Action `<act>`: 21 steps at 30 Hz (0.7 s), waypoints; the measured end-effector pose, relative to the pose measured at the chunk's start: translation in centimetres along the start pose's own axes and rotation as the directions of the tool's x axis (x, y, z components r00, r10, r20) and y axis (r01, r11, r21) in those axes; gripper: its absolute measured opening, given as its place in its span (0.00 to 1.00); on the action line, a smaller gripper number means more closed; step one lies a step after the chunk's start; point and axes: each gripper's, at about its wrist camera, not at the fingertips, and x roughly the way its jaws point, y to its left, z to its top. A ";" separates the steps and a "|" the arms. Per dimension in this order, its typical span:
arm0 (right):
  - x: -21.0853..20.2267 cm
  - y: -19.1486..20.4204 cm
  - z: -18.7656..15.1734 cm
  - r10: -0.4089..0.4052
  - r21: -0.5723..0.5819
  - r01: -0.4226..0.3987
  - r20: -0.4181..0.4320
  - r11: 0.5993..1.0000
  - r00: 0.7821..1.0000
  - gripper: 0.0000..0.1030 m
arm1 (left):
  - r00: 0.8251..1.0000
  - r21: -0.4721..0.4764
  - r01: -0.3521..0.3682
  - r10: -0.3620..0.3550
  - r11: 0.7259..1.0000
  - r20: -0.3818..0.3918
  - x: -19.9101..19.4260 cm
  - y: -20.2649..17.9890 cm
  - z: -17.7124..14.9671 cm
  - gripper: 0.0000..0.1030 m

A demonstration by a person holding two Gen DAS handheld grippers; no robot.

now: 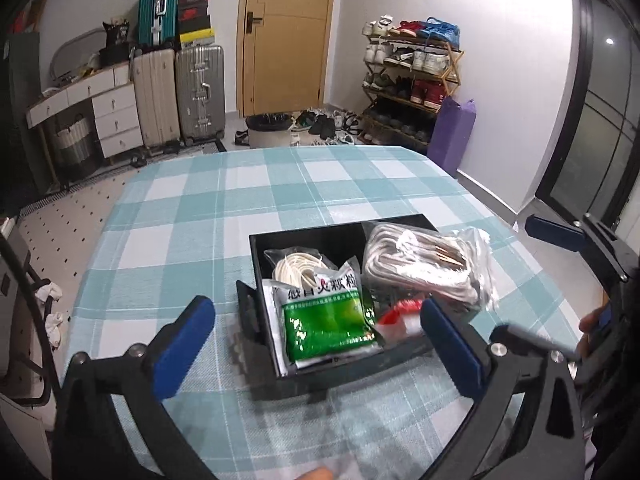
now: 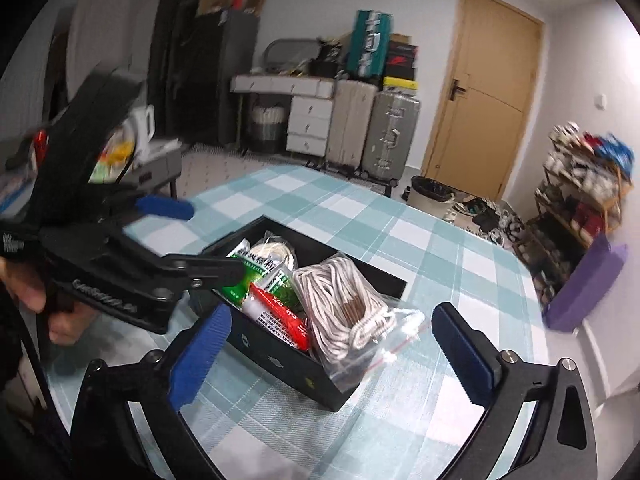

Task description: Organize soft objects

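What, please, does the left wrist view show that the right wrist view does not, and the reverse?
Only the left wrist view shows the open left gripper from behind and the box's near end. Only the right wrist view shows the open right gripper likewise, and the tall black cabinet. Both share the black rectangular box, its green foil sachet, bagged white rope and the checked tablecloth.
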 end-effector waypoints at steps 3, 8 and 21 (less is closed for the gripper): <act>-0.8 -0.4 -0.7 -0.007 0.082 0.004 0.032 0.997 0.999 1.00 | 0.999 0.000 -0.027 0.027 1.000 0.019 -0.9 -0.2 -0.8 1.00; -1.3 -0.4 -1.8 -0.013 0.150 0.004 0.061 0.989 0.998 1.00 | 0.998 0.017 -0.062 0.062 0.998 0.030 -1.8 -0.9 -2.4 1.00; -0.7 0.3 -4.1 -0.022 0.225 0.003 0.082 0.974 0.996 1.00 | 0.992 -0.010 -0.101 0.101 0.995 0.075 -2.0 -0.8 -5.4 1.00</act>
